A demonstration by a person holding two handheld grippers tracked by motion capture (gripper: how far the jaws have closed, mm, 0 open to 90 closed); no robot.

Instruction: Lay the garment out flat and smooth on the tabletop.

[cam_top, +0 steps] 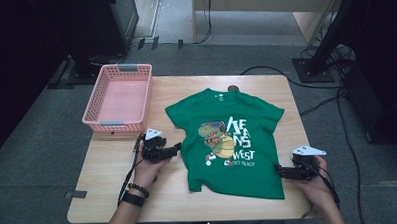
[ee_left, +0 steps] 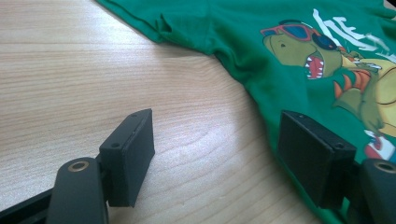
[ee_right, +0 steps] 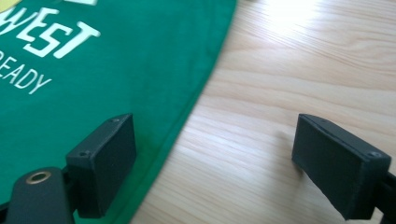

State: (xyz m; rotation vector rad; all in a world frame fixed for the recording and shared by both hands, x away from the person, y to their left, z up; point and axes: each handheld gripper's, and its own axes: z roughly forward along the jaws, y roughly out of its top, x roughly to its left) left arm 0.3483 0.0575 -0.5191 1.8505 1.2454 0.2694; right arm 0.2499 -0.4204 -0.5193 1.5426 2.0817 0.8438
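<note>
- Pink basket (cam_top: 117, 98): sits at the table's far left corner, holding nothing. Likely where the shirt ends up, though that is a guess.
- Left gripper (cam_top: 176, 149): low at the shirt's left side edge. In the left gripper view (ee_left: 212, 154) its jaws stand well apart, one over bare wood, the other over the fabric edge; nothing pinched.
- Green T-shirt (cam_top: 227, 141): spread flat, print up, mid-table, collar away from the person. No fold visible; sleeves out.
- Right gripper (cam_top: 281, 170): at the hem's right corner. In the right gripper view (ee_right: 215, 163) jaws wide, straddling the hem edge, gripping nothing.
- Table (cam_top: 114, 195): otherwise bare wood.
- Judgement: work barely begun; grasping and any folding remain.
</note>
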